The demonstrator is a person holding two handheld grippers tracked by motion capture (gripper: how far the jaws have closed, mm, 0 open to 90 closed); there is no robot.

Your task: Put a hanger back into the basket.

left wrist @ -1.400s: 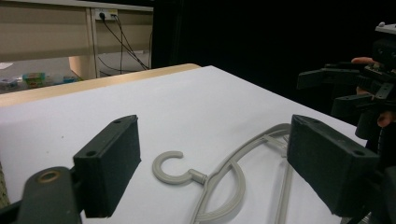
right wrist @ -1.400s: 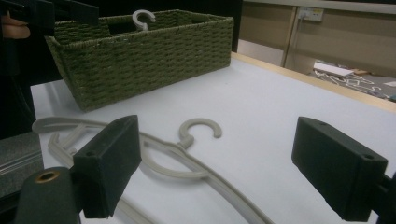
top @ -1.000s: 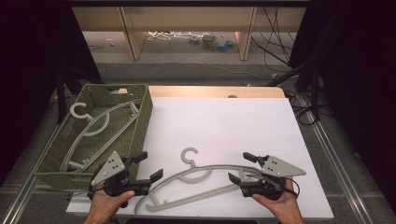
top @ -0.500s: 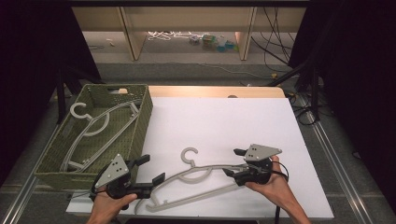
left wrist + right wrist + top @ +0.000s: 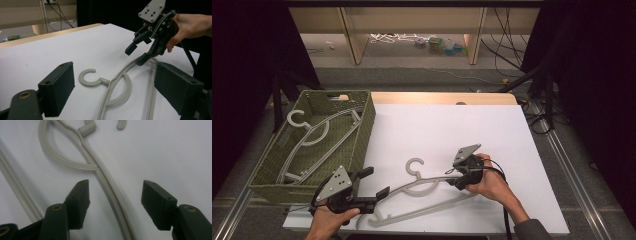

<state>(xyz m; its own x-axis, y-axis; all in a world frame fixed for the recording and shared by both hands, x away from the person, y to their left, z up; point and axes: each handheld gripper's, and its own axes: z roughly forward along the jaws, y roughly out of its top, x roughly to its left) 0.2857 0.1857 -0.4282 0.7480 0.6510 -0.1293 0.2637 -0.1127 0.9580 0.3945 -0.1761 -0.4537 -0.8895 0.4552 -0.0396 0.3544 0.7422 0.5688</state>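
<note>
Straddling hanger [image 5: 110,187]: right gripper [image 5: 115,192], unclamped

A hanger [image 5: 422,192] lies on the desk [image 5: 492,130] near its front edge, hook toward the back. A basket [image 5: 362,131] sits at the desk's left side with a second hanger [image 5: 312,137] in it. The left tongs [image 5: 377,182] are at the first hanger's left end, beside the basket's front corner; the right tongs [image 5: 454,177] straddle its right arm, pads apart from it.
</note>
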